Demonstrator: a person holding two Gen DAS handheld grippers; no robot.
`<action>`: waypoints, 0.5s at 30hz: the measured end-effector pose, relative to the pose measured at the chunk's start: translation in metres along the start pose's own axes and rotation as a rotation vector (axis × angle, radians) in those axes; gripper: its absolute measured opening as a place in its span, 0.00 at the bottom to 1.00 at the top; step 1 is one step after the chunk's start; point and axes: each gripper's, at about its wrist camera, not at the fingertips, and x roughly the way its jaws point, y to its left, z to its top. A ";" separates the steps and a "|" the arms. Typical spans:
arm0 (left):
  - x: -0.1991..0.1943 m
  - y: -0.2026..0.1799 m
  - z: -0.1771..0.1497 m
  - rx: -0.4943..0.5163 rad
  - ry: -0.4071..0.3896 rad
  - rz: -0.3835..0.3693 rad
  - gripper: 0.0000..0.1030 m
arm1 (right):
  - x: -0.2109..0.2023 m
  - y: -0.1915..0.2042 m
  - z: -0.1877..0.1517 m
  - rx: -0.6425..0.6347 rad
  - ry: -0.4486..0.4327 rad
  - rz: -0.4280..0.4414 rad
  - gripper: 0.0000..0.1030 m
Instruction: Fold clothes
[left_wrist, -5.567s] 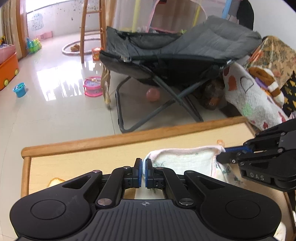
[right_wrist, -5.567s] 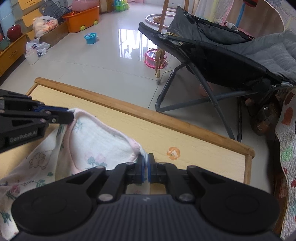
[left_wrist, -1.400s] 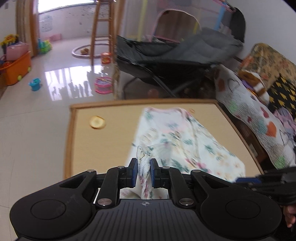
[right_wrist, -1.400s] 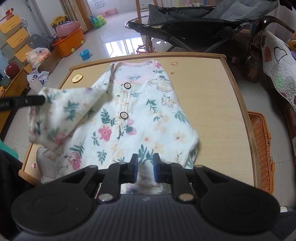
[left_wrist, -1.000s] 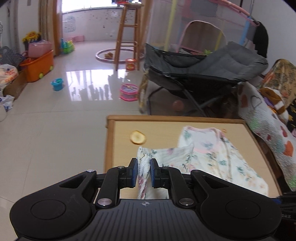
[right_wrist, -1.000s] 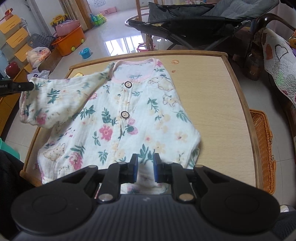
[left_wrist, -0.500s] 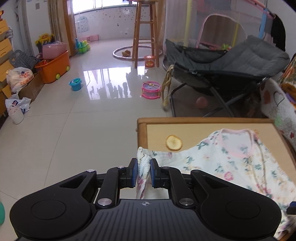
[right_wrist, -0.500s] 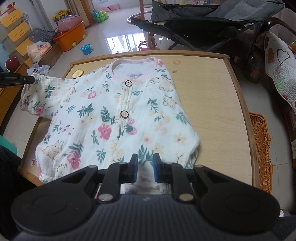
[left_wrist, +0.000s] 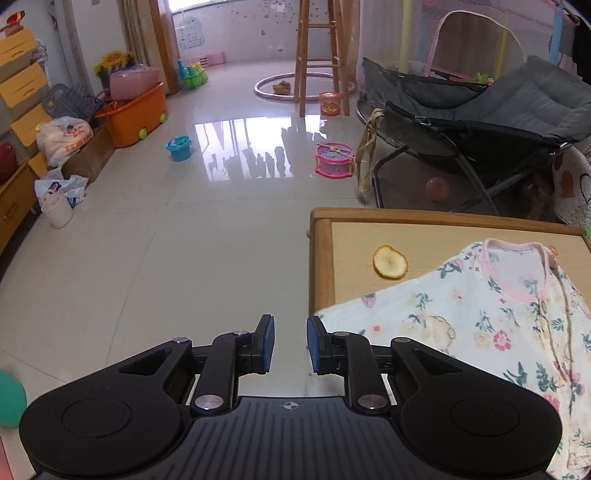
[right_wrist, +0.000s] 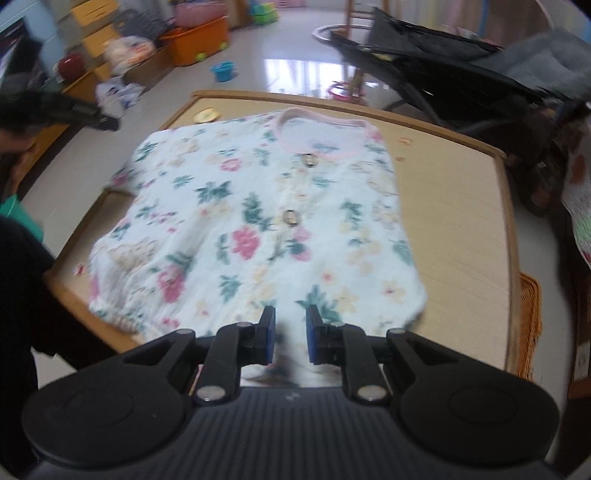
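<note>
The table (right_wrist: 465, 206) takes up most of the right wrist view, with the floral top (right_wrist: 258, 225) spread flat on it, pink neckline at the far end, one sleeve drooping over the left edge. Right gripper (right_wrist: 290, 336) sits at the near hem, jaws apart, holding nothing. Left gripper (left_wrist: 290, 343) hangs off the table's left side, also spread and empty. A little yellow slice (left_wrist: 390, 261) lies near the far-left corner.
</note>
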 end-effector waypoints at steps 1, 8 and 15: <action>0.000 -0.004 -0.001 -0.002 0.002 -0.011 0.23 | 0.001 0.004 0.000 -0.017 0.000 0.011 0.16; -0.003 -0.040 -0.021 -0.004 0.034 -0.120 0.23 | 0.011 0.030 0.003 -0.099 0.029 0.047 0.16; -0.008 -0.074 -0.047 0.010 0.045 -0.214 0.44 | 0.020 0.038 0.005 -0.117 0.056 0.034 0.16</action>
